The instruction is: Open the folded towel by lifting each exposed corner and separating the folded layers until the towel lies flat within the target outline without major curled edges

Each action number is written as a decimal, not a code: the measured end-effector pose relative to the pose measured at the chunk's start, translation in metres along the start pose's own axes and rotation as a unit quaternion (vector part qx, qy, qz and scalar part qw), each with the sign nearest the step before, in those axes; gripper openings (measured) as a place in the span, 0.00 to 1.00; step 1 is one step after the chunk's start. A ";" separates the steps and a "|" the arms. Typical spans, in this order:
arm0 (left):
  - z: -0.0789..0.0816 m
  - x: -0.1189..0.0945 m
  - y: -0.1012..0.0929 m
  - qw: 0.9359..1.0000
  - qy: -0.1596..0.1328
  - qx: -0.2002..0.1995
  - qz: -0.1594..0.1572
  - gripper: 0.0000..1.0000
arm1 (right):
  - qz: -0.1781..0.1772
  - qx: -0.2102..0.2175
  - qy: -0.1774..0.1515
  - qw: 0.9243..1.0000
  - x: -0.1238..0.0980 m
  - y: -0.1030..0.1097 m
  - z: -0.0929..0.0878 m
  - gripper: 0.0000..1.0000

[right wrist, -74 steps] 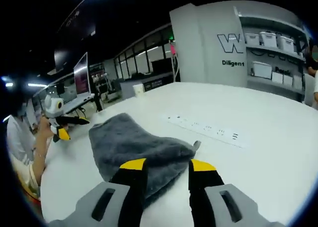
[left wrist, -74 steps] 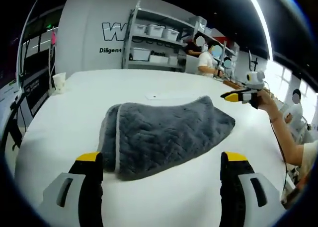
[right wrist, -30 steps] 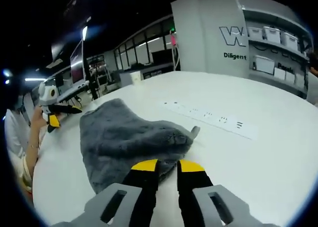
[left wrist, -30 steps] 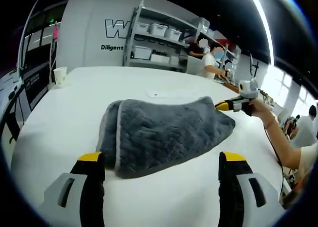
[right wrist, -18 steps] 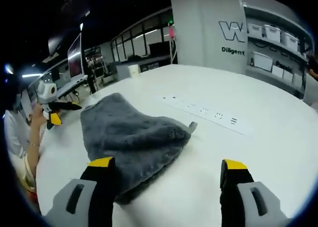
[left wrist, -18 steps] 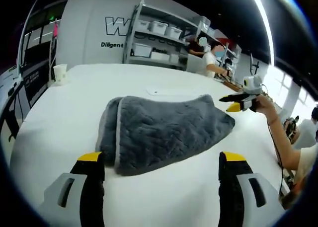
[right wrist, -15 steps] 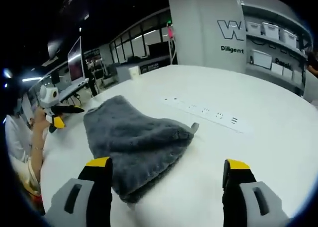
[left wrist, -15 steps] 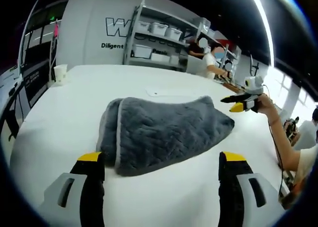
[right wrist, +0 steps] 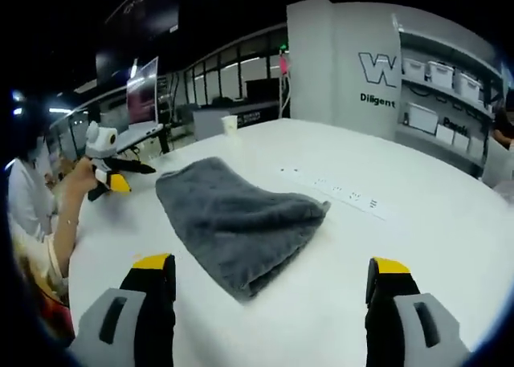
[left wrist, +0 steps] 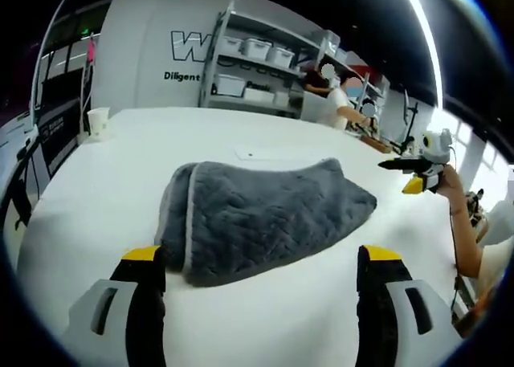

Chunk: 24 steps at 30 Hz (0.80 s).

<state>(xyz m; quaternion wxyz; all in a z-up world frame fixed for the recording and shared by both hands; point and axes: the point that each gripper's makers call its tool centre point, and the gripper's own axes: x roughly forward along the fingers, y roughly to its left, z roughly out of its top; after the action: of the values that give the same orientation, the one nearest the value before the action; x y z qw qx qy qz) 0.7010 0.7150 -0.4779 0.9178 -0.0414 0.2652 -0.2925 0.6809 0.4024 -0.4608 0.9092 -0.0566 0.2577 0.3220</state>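
Observation:
A grey quilted towel (left wrist: 265, 214) lies folded on the white table (left wrist: 120, 182), its doubled edge with pale trim toward the left. My left gripper (left wrist: 259, 256) hovers open just in front of the towel, jaws wide apart, holding nothing. Off the towel's right corner, a hand holds my right gripper (left wrist: 411, 174) above the table, jaws apart. In the right gripper view the towel (right wrist: 237, 218) lies ahead, and the right gripper (right wrist: 271, 264) stands open and apart from its near corner. At the far left there, a hand holds the left gripper (right wrist: 120, 174).
A flat white strip (right wrist: 337, 194) lies on the table beyond the towel, the same strip (left wrist: 273, 152) behind it in the left view. A paper cup (left wrist: 98, 122) stands at the far left edge. Shelves with bins (left wrist: 257, 62) and people (left wrist: 341, 102) are behind.
The right gripper, nearly shut over the towel's corner a second ago, has opened wide and drawn back from the towel. The towel and left gripper have stayed put.

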 end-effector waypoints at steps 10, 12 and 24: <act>0.000 0.007 -0.010 1.000 -0.001 0.024 0.003 0.99 | 0.022 0.010 -0.041 0.999 -0.011 0.017 -0.015 0.99; -0.001 0.009 -0.013 1.000 0.004 0.028 -0.002 0.99 | 0.034 0.018 -0.060 0.997 -0.008 0.017 -0.011 0.99; -0.001 0.007 -0.019 0.999 0.007 0.037 -0.013 0.98 | 0.038 0.035 -0.046 0.998 -0.002 0.005 -0.021 0.94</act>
<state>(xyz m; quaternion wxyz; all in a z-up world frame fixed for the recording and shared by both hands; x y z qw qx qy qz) 0.6953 0.6958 -0.4779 0.9128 -0.0085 0.2601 -0.3148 0.6671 0.3997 -0.4770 0.9085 -0.0001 0.2287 0.3497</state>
